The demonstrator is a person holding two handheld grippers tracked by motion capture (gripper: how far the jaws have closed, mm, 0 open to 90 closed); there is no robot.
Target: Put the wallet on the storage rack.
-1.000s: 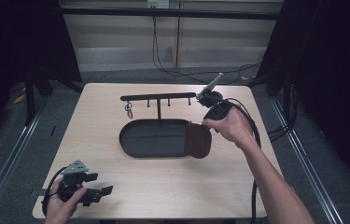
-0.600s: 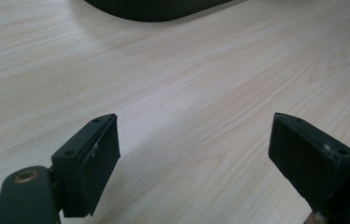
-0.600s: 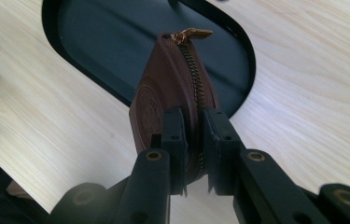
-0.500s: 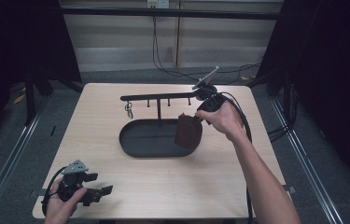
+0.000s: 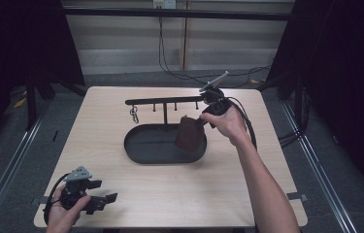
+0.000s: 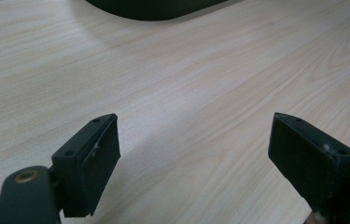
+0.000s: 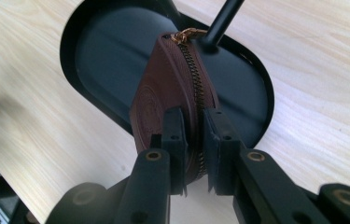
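right gripper (image 7: 193, 140) pinches the brown zip pouch (image 7: 172, 88) by its zipper edge above the black tray (image 5: 140, 145), so the thin hold risks a slip; left gripper (image 6: 191, 158) gapes wide, empty.

The table (image 5: 121, 194) was lit evenly from overhead, while the surroundings from nine to three o'clock were left in near darkness. Soft shadows were cast beneath the tray (image 5: 140, 145). Near jaws were blurred in both gripper views; mild sheen was seen on the wood.
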